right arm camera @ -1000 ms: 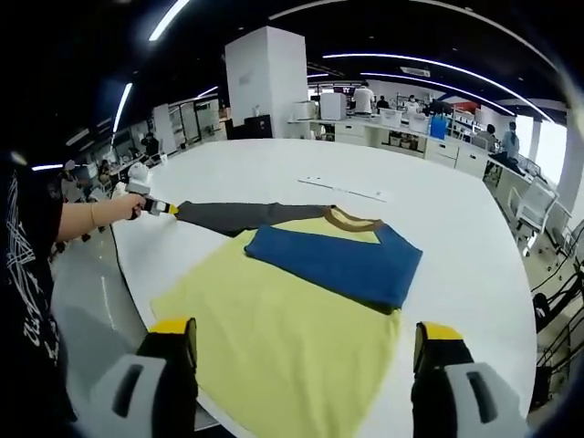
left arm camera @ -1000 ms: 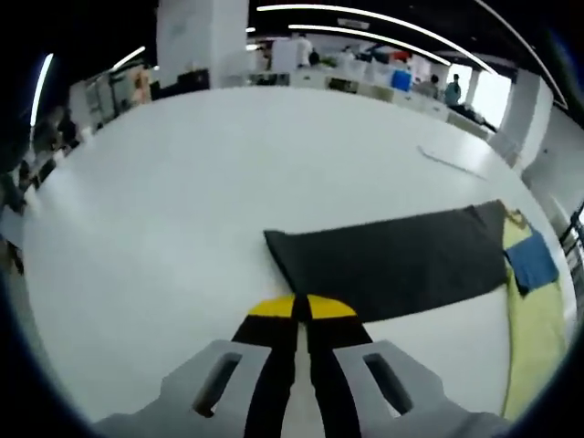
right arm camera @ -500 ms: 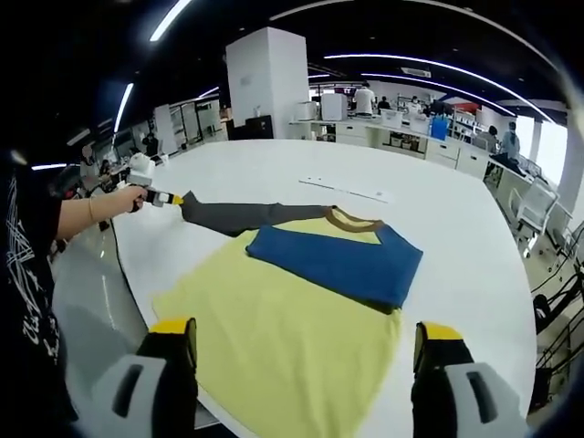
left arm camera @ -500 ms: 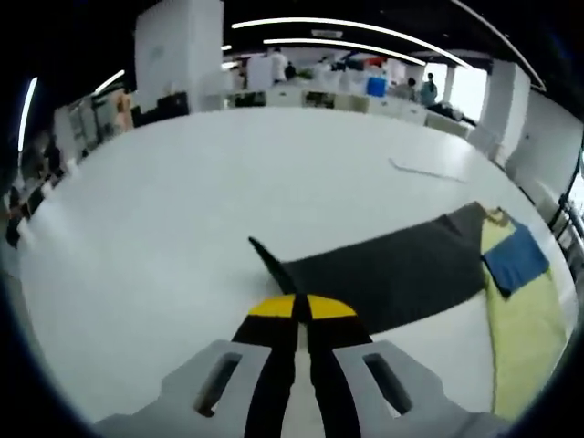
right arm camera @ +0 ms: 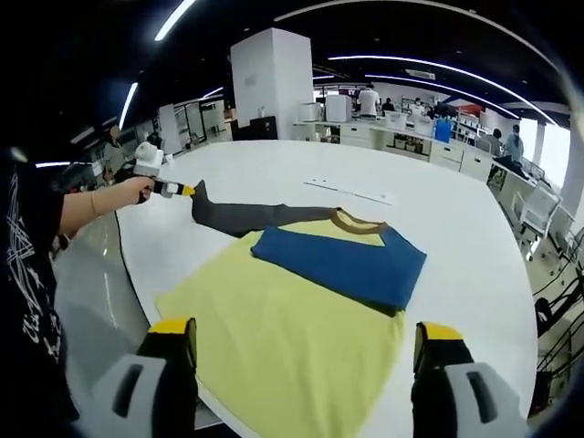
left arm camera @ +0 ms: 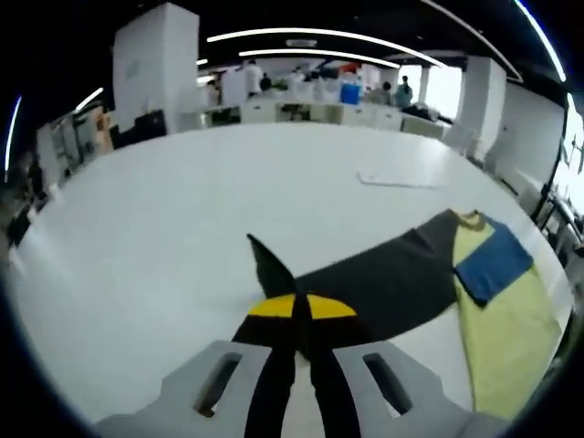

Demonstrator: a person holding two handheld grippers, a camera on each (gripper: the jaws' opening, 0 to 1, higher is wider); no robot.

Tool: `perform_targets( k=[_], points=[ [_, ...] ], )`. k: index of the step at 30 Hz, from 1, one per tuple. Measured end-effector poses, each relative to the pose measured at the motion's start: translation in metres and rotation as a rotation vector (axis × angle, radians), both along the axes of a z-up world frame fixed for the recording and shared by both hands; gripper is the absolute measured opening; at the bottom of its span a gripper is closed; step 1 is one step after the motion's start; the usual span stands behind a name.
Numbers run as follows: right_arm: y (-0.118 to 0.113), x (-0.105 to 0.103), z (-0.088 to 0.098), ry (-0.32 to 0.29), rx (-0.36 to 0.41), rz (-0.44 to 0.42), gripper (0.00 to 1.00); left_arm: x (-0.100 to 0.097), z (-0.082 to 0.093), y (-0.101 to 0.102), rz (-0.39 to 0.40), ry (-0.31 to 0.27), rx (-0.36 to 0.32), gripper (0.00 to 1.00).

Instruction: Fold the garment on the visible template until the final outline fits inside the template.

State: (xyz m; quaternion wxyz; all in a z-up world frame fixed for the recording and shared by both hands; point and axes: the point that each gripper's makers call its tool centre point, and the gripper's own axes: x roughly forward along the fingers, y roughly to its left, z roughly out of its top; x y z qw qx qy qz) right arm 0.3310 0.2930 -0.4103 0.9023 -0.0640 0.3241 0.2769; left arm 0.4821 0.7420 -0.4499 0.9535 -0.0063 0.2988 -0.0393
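A yellow shirt (right arm camera: 283,328) lies flat on the white table (right arm camera: 456,228), its blue sleeve (right arm camera: 347,265) folded across the chest below the brown collar (right arm camera: 358,219). Its dark grey sleeve (right arm camera: 246,216) stretches left, its cuff lifted off the table. My left gripper (left arm camera: 295,308) is shut on that cuff, and the grey sleeve (left arm camera: 383,283) runs right to the yellow body (left arm camera: 502,338) and blue sleeve (left arm camera: 493,263). In the right gripper view a hand holds the left gripper (right arm camera: 178,189) at the cuff. My right gripper (right arm camera: 306,351) stands open above the shirt's lower part.
A thin white strip (right arm camera: 351,192) lies on the table beyond the collar; the same strip (left arm camera: 401,180) appears in the left gripper view. The person's arm and dark shirt (right arm camera: 27,301) are at the left table edge. Desks, a white pillar (right arm camera: 269,87) and people stand far behind.
My left gripper has lifted the grey cuff off the table and carried it right, toward the shirt body; the sleeve now bunches and peaks. The right gripper has stayed still.
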Motion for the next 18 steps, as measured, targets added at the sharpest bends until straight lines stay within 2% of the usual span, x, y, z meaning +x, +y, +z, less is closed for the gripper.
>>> perform_targets(
  k=[18],
  points=[
    [0.000,-0.007,-0.001,-0.002,0.004,0.004,0.99,0.021,0.026,-0.061,-0.134,-0.071,-0.018,0.00]
  ],
)
